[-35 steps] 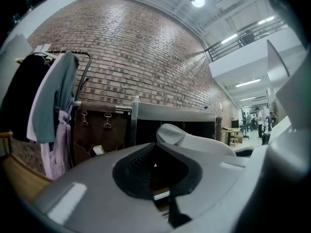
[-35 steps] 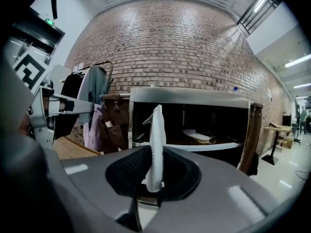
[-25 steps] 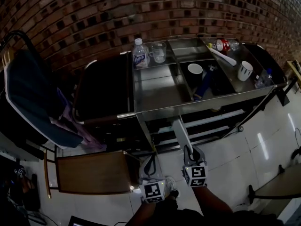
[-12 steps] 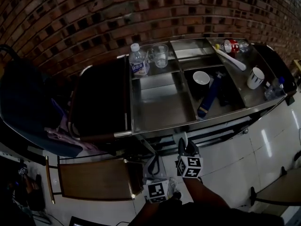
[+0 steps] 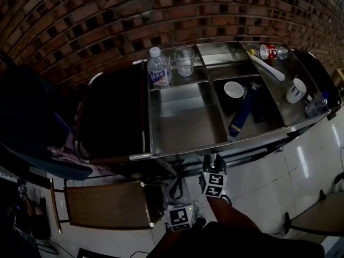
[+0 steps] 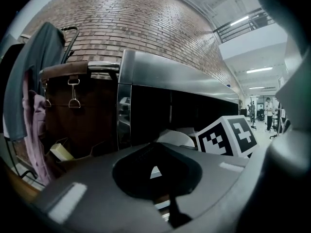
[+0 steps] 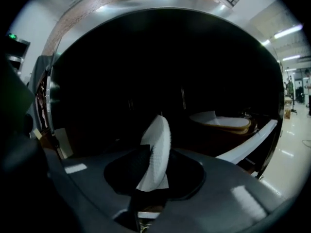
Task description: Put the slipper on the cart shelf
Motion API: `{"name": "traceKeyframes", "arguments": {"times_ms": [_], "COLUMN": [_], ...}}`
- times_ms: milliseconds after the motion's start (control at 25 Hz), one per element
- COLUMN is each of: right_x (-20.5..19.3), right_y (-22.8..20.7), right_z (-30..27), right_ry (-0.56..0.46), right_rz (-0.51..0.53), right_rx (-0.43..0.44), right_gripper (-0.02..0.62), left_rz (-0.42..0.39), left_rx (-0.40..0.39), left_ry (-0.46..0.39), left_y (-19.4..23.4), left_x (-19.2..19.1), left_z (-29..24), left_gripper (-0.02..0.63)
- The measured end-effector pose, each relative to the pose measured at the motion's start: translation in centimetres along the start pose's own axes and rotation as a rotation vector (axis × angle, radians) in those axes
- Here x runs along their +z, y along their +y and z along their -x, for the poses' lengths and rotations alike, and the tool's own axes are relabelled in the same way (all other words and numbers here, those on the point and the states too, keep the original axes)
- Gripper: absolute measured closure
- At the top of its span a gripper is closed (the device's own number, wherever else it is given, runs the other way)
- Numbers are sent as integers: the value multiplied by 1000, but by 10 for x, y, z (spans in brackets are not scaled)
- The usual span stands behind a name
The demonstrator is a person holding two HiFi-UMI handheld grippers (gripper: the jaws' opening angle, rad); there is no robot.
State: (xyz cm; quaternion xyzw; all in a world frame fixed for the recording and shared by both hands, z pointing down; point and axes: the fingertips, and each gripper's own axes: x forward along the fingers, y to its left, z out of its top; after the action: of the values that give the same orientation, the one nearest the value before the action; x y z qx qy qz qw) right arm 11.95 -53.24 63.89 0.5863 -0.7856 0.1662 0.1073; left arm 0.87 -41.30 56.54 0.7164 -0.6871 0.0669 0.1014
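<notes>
Since one second ago your left gripper (image 6: 154,152) has come a little nearer to the cart (image 5: 183,150); its jaws are together, with nothing between them. Your right gripper (image 5: 213,160) has travelled more, from the open floor up to the front edge of the cart. At that time the slipper (image 7: 158,142) showed in the head view as a long white strip pointing at the cart; now the steel top hides almost all of it in that view. The right jaws have just been opening slightly, but the slipper is between them and the pads grip it. It stands on its edge, with the long axis running along the jaws and away from you into the dark shelf (image 7: 146,81); the far end is raised and leans a bit to the right. Left of both grippers is a brown board (image 5: 105,203). Ahead on the right, a pale slipper-like shape (image 7: 221,122) lies on the shelf, and a white bar (image 7: 248,147) slants below it.
</notes>
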Motion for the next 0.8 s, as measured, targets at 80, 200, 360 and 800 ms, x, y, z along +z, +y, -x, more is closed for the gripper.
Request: {"name": "traceKeyframes", "arguments": {"times_ms": [80, 200, 360, 800], "right_x": [0, 0, -13, -10], "right_y": [-2, -4, -13, -8], "right_z": [-1, -7, -21, -28], "right_ry": [-6, -5, 76, 56], "right_rz": [26, 110, 185, 254], "right_rx": [-22, -38, -57, -14], "right_gripper": [510, 486, 297, 318], "left_rz": [19, 33, 43, 52], "left_rx": [4, 8, 13, 24], "left_ry": [5, 1, -4, 10], "left_y": [2, 2, 1, -1], "left_x": [-1, 0, 0, -3], "left_z": [1, 1, 2, 8], "left_gripper": [589, 589, 589, 589]}}
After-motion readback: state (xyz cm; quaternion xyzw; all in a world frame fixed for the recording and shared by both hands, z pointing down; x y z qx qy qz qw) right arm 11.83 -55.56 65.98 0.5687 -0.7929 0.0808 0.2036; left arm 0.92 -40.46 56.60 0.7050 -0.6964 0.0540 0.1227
